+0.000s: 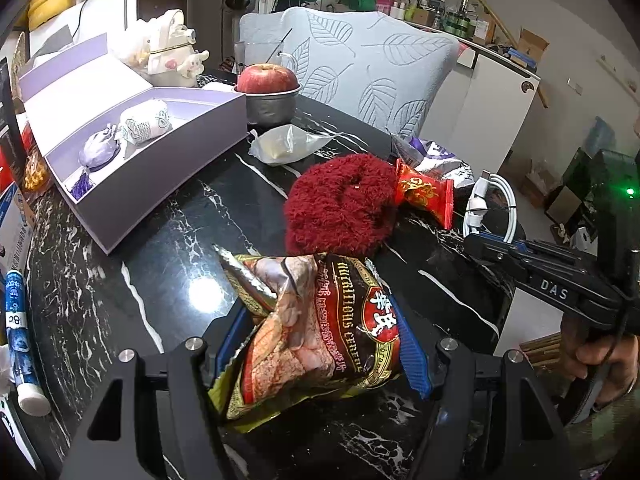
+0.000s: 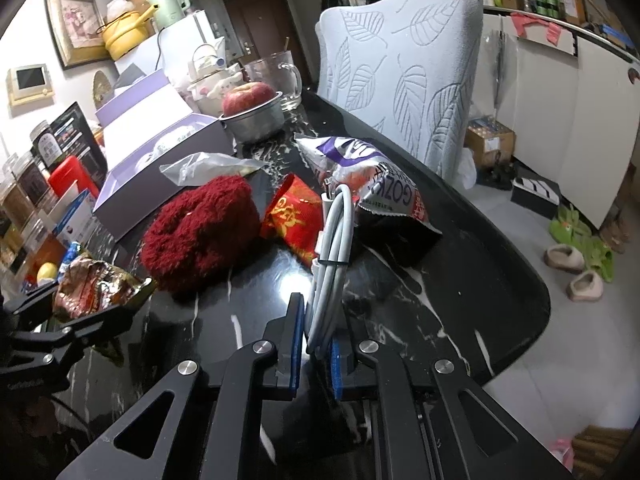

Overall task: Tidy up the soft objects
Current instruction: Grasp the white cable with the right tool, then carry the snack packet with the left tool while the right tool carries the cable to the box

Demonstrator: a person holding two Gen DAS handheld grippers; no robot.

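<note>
My left gripper (image 1: 320,344) is shut on a brown cereal packet (image 1: 316,328) and holds it over the black marble table (image 1: 160,240); it also shows in the right wrist view (image 2: 96,284). My right gripper (image 2: 316,344) is shut on a coiled white cable (image 2: 332,256), also seen in the left wrist view (image 1: 492,208). A fluffy dark red scrunchie (image 1: 340,204) lies mid-table (image 2: 200,232). A small red snack packet (image 2: 296,216) and a purple-white packet (image 2: 368,172) lie beside it.
An open lilac box (image 1: 132,160) with a purple pouch (image 1: 98,152) stands at left. An apple in a metal bowl (image 1: 268,88), a clear plastic bag (image 1: 284,144) and a leaf-patterned chair (image 2: 404,76) are behind. Jars and boxes (image 2: 36,200) crowd the left edge.
</note>
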